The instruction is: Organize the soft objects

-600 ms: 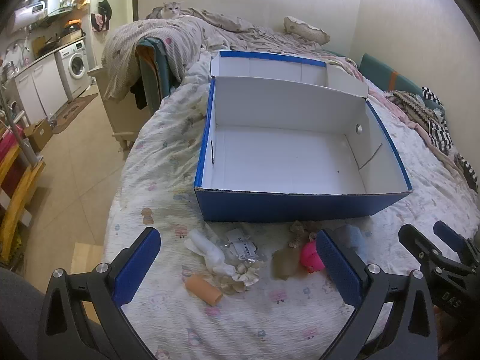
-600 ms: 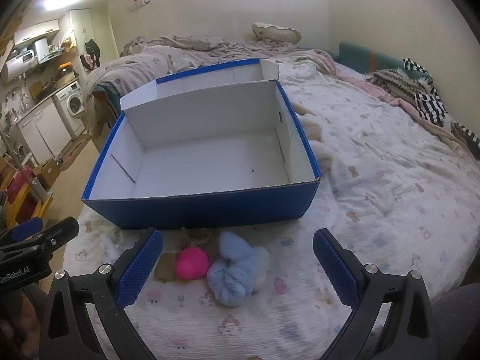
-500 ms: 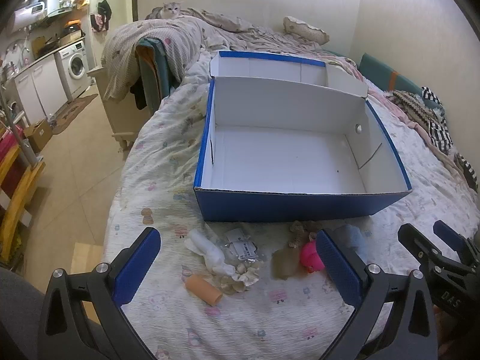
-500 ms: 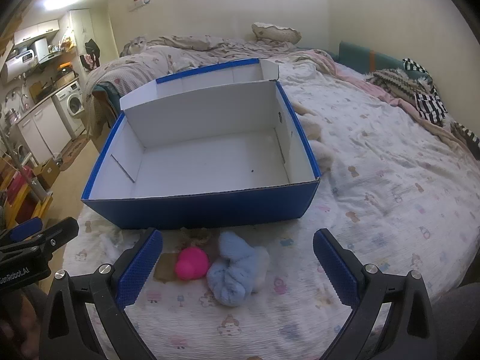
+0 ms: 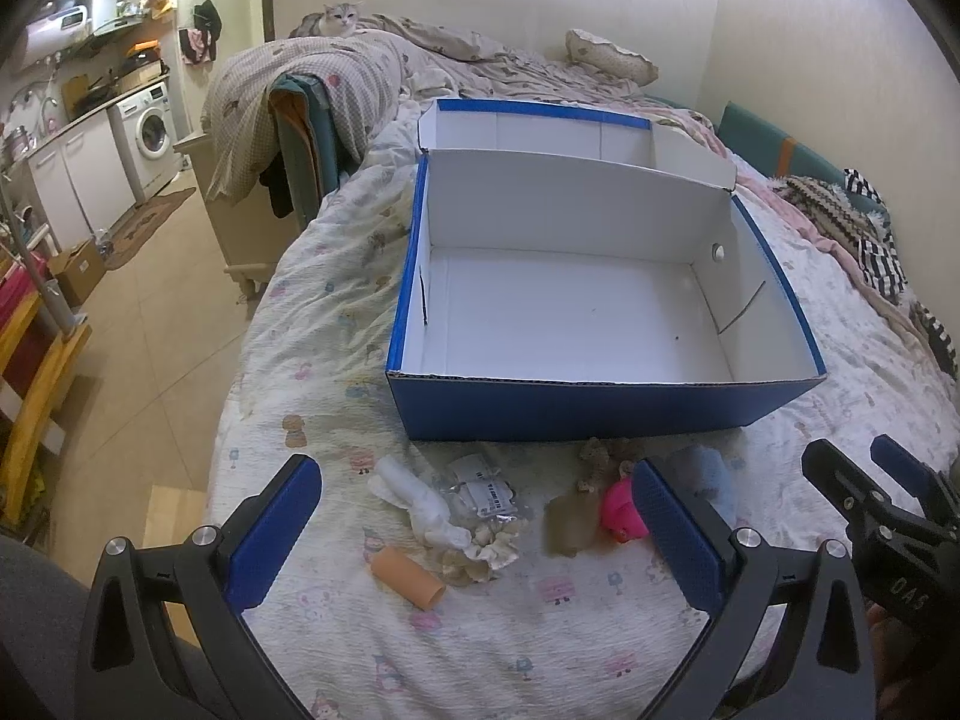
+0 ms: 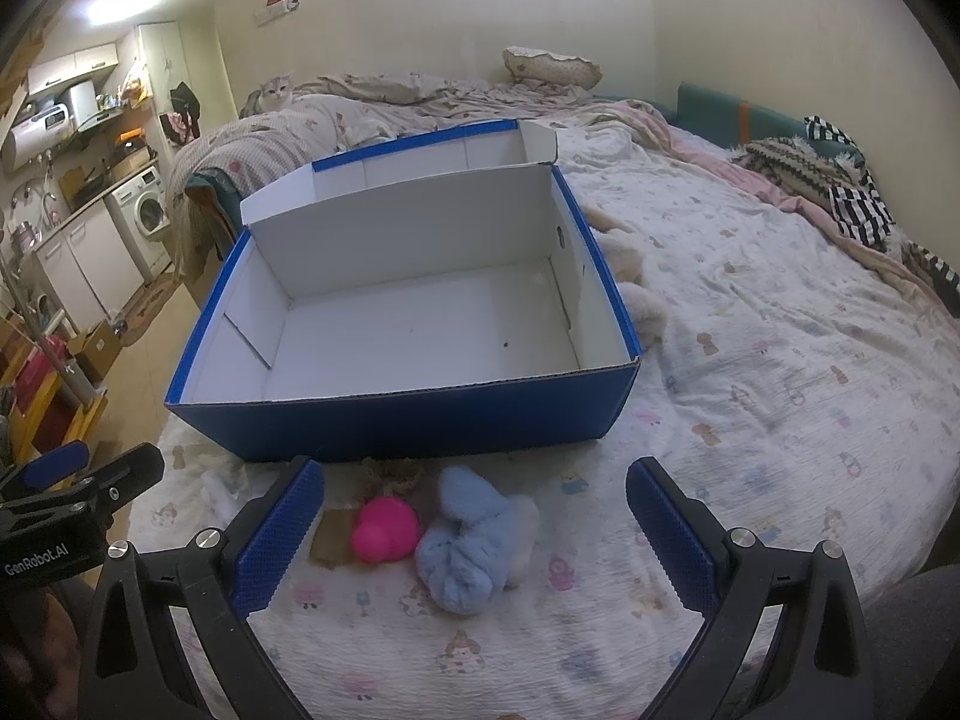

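An empty blue box (image 5: 600, 405) with a white inside stands open on the bed; it also shows in the right wrist view (image 6: 420, 426). Soft things lie in front of it: a white sock (image 5: 420, 507), an orange roll (image 5: 408, 577), a cream scrunchie (image 5: 489, 552), a brown piece (image 5: 570, 525), a pink ball (image 6: 384, 528) and a light blue bundle (image 6: 474, 546). My left gripper (image 5: 474, 531) is open above the white sock and scrunchie. My right gripper (image 6: 474, 531) is open above the pink ball and blue bundle. Neither holds anything.
The bed's left edge (image 5: 240, 396) drops to a tiled floor. A clear packet (image 5: 486, 489) lies among the soft things. A cat (image 5: 339, 18) sits on the far bedding. Striped clothes (image 6: 840, 192) lie at the right. A fluffy cream thing (image 6: 642, 306) lies beside the box.
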Demonstrator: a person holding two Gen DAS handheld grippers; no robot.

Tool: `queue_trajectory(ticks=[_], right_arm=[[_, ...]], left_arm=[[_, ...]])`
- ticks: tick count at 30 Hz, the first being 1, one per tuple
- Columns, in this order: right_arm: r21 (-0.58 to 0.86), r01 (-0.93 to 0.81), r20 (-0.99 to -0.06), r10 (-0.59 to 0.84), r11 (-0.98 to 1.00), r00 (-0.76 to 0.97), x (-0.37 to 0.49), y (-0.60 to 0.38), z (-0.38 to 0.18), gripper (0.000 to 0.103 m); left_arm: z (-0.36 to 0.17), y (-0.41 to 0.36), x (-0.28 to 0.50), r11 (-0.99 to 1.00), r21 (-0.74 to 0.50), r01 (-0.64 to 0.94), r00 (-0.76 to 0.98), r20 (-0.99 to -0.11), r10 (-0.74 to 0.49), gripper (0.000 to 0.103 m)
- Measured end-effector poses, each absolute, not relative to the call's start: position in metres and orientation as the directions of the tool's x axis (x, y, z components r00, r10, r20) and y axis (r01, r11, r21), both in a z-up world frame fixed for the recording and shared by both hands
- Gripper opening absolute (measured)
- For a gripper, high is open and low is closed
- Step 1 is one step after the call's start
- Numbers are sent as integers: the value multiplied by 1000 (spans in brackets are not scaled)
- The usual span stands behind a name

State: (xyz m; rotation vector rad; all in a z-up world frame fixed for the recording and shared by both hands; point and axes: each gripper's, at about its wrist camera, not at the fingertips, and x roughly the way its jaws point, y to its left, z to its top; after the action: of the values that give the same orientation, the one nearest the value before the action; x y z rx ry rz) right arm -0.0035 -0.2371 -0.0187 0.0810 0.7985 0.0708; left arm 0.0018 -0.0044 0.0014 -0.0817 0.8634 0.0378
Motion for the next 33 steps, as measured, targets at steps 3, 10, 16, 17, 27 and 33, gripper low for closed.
queue_trajectory(ticks=[3,10,16,17,27,33], right_arm=[[101,-30,-711,93,994,697,-3,-237,-19,103],[99,-30,-711,92,995,697,-2,-238,-19,103],[91,-17,-716,77,996,694,-1,-240,-20,103],[89,-14,-717,74,996,693,-1,-241,-20,103],[90,-28,-712,84,996,697,-2,-240,-21,103],[101,-21,-717,87,995,691,-1,-241,-21,103]], left_arm=[[2,-4,2,996,-56,-65,650,-760,0,103],[1,-4,2,996,-58,-68,651,-759,0,103],[2,-4,2,997,-50,-64,658,-753,4,103],[2,-4,1,997,-49,-63,659,-752,5,103],[5,-5,-1,997,-43,-65,668,-744,12,103],[6,-5,-2,997,-41,-64,667,-745,12,103]])
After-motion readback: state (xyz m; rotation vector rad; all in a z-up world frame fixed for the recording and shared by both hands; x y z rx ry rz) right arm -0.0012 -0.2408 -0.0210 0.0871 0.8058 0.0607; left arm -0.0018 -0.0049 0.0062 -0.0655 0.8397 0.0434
